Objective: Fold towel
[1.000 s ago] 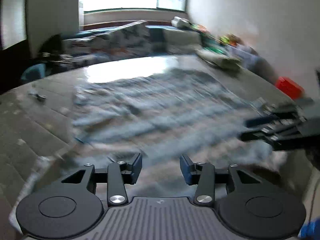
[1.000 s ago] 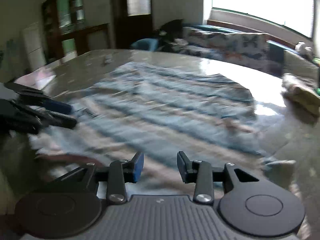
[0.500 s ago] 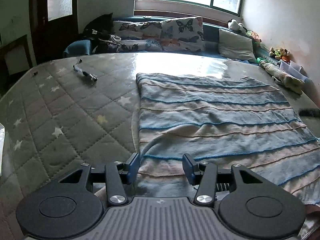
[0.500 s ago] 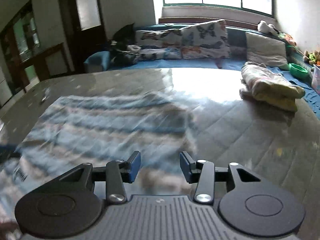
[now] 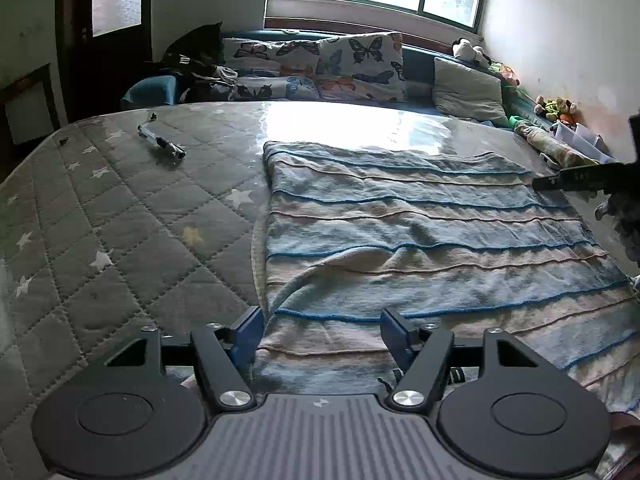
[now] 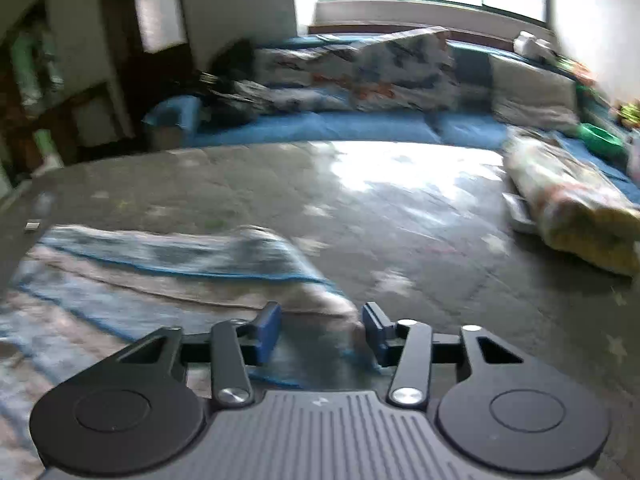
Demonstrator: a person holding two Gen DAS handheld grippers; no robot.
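A blue and beige striped towel (image 5: 420,232) lies spread on the grey quilted mattress (image 5: 120,232). My left gripper (image 5: 322,330) is open low over the towel's near left part, its fingers apart on either side of the cloth. In the right wrist view, which is blurred, my right gripper (image 6: 320,330) is open over the towel's (image 6: 168,272) near right corner, cloth lying between its fingers. The right gripper's dark finger (image 5: 580,180) shows at the right edge of the left wrist view.
A small metal tool (image 5: 160,144) lies on the mattress at the far left. A rolled cloth bundle (image 6: 572,208) sits at the right. Butterfly-print cushions (image 5: 320,68) and a blue sofa (image 6: 340,128) line the far edge under the window. Soft toys (image 5: 556,108) stand by the right wall.
Both grippers have swung round and come down closer to the towel's near edge. The left jaws stand wider apart than half a second ago. The right view has shifted right, toward the towel's corner.
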